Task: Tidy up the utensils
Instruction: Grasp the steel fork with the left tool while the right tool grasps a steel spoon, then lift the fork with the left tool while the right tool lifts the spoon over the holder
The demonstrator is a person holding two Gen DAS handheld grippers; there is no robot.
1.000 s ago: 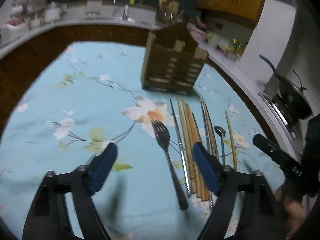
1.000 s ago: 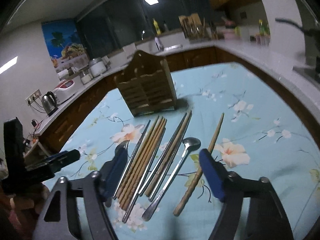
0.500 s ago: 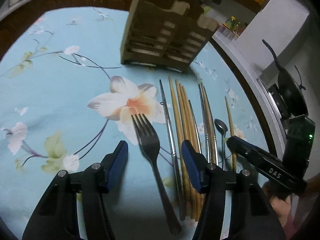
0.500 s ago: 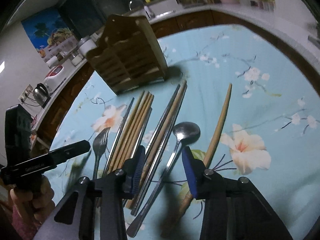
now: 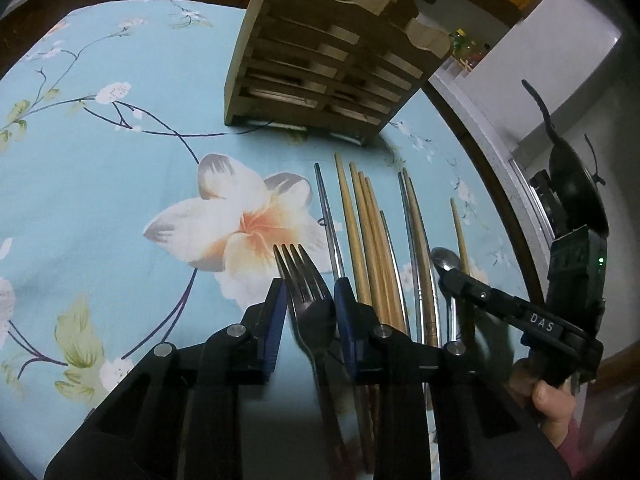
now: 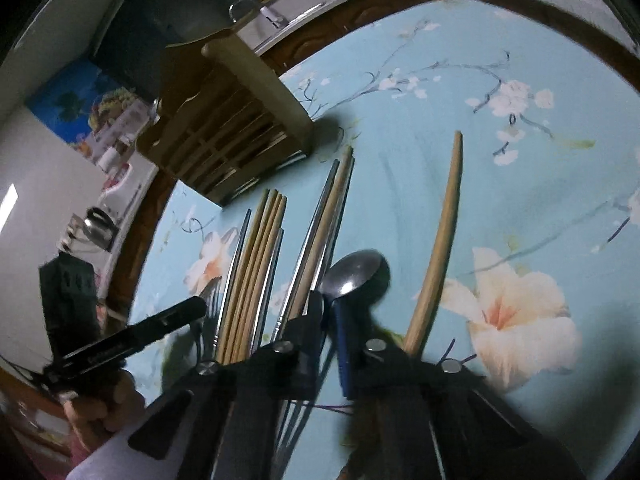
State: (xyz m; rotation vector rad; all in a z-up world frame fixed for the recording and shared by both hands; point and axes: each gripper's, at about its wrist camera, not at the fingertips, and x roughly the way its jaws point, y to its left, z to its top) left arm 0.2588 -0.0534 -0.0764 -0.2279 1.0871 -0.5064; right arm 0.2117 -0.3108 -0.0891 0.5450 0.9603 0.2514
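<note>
Closing the left gripper [image 5: 308, 300] around the neck of the dark metal fork [image 5: 300, 276] at six o'clock, blue pads flanking it, not yet clearly pressing, readying a lift. Pinching the thin handle of the silver metal spoon [image 6: 354, 272] in the shut right gripper [image 6: 328, 320]. Lying at twelve o'clock beyond both, side by side for easy picking: bamboo chopsticks [image 5: 368, 232]. Waiting farther at twelve o'clock on the floral blue tablecloth [image 5: 100, 184]: the slatted wooden utensil holder [image 5: 316, 68].
</note>
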